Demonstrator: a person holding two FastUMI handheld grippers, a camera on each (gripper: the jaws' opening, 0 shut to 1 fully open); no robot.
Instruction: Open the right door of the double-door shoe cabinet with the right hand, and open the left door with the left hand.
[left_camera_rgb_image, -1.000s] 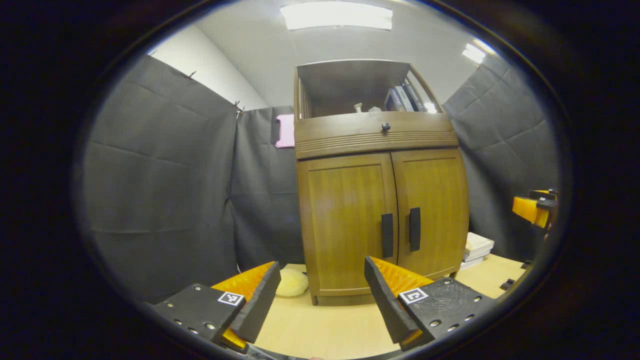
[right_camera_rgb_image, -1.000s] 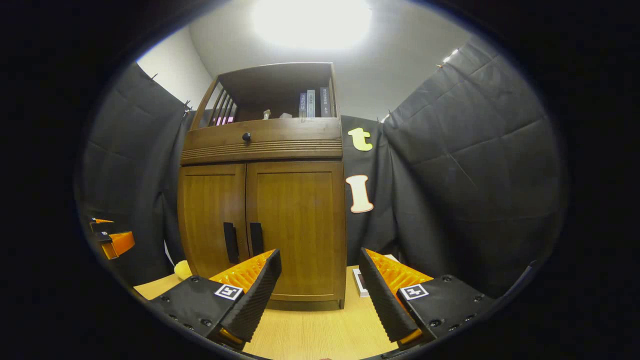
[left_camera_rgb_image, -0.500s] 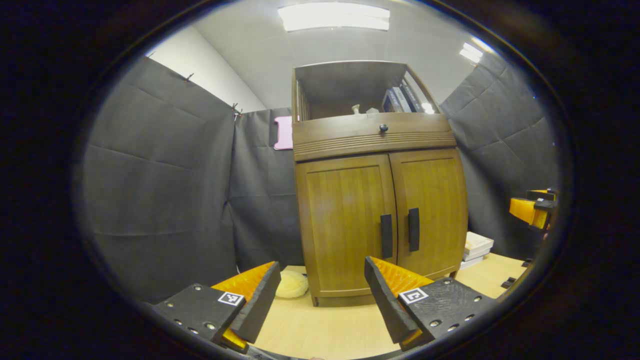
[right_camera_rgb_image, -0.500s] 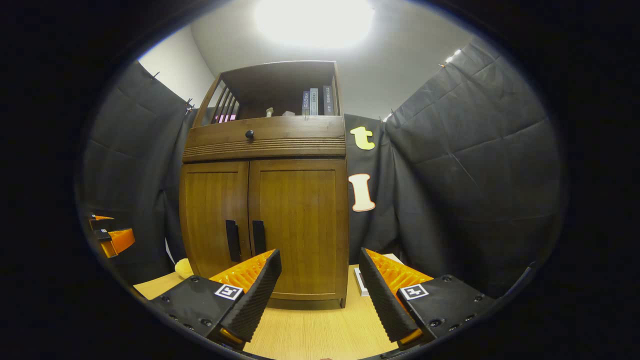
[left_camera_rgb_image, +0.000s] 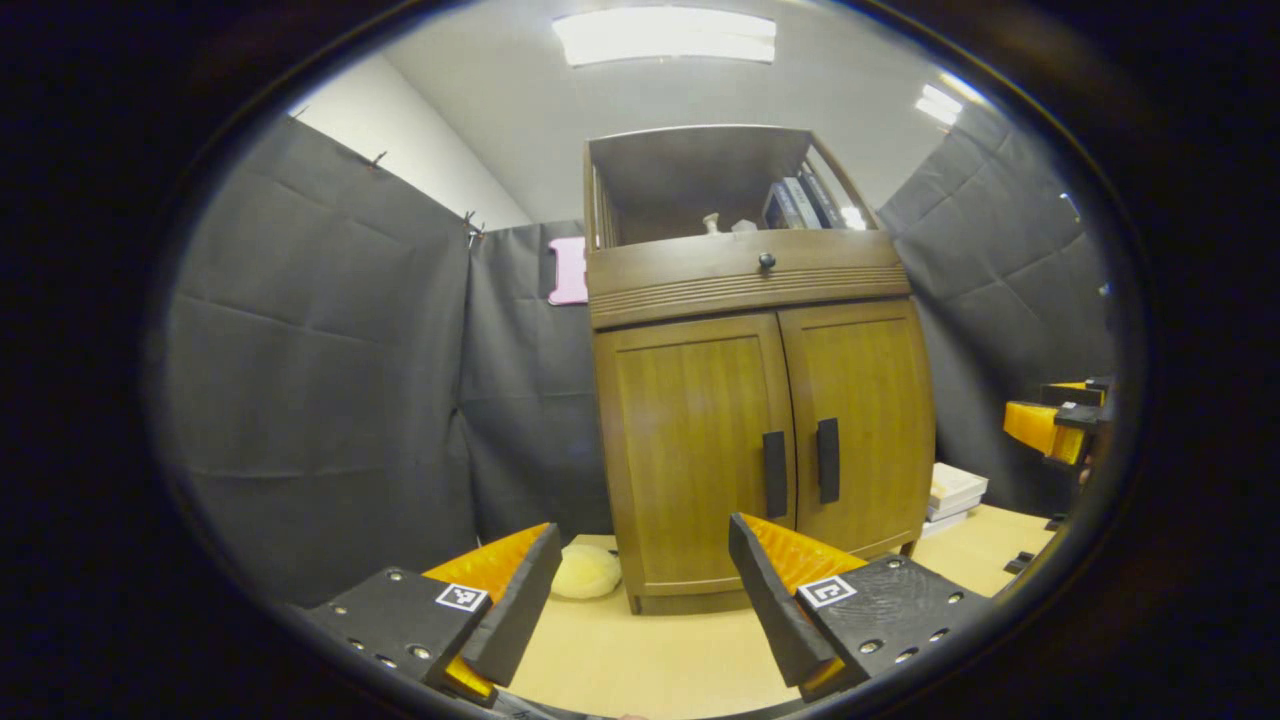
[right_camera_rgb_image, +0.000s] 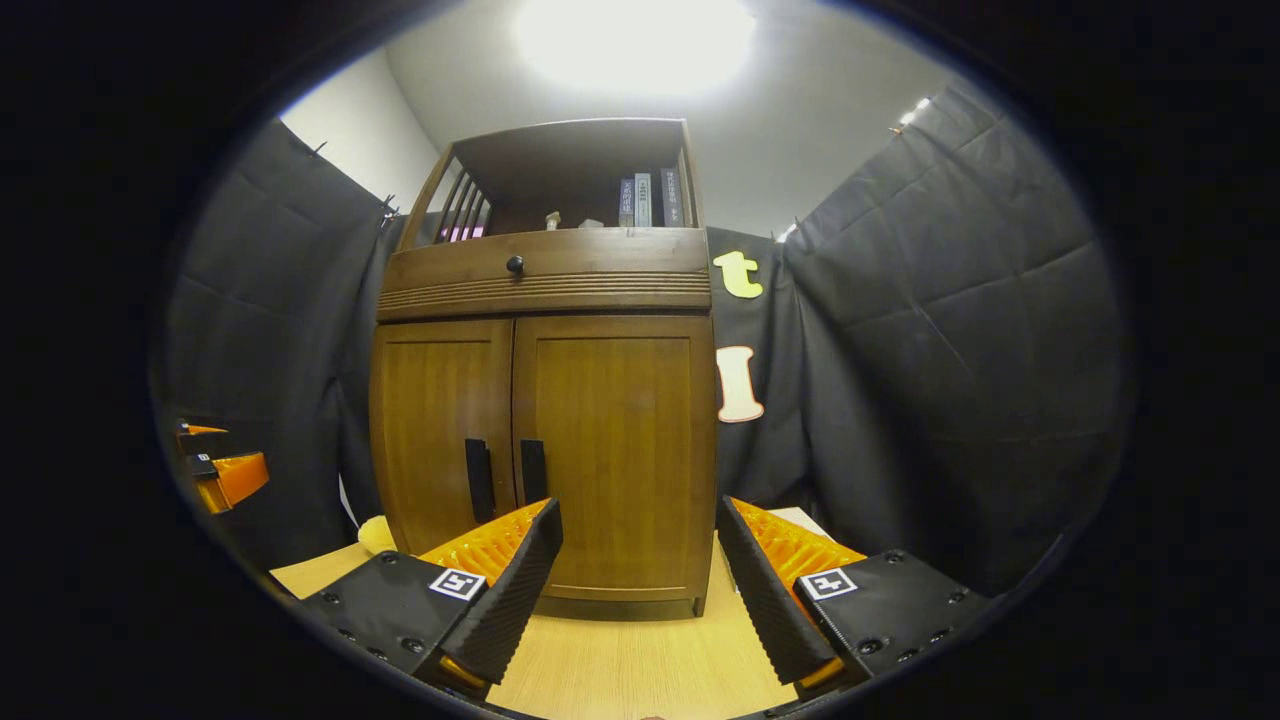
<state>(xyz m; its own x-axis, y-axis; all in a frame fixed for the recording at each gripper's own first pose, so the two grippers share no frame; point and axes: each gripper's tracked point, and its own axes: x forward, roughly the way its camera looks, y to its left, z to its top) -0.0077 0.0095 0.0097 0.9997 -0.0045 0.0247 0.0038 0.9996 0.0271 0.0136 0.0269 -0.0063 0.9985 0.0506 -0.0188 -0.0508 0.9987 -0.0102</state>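
Black cloth walls surround us, and on the pale table (left_camera_rgb_image: 650, 660) stands the shoe cabinet (left_camera_rgb_image: 755, 400). Going left to right, our left gripper (left_camera_rgb_image: 640, 580) has its jaws apart, clear of the shut left door (left_camera_rgb_image: 690, 450); the shut right door (right_camera_rgb_image: 610, 450) stands ahead of our right gripper (right_camera_rgb_image: 640, 575), also spread and holding nothing.

The right tool (left_camera_rgb_image: 1050, 432) was cut off at the left gripper view's right edge, so its fingers' spacing could not be told. The books (right_camera_rgb_image: 648, 201) on the top shelf were too small to read. The left tool's finger hid part of the yellow soft thing (left_camera_rgb_image: 586, 571).
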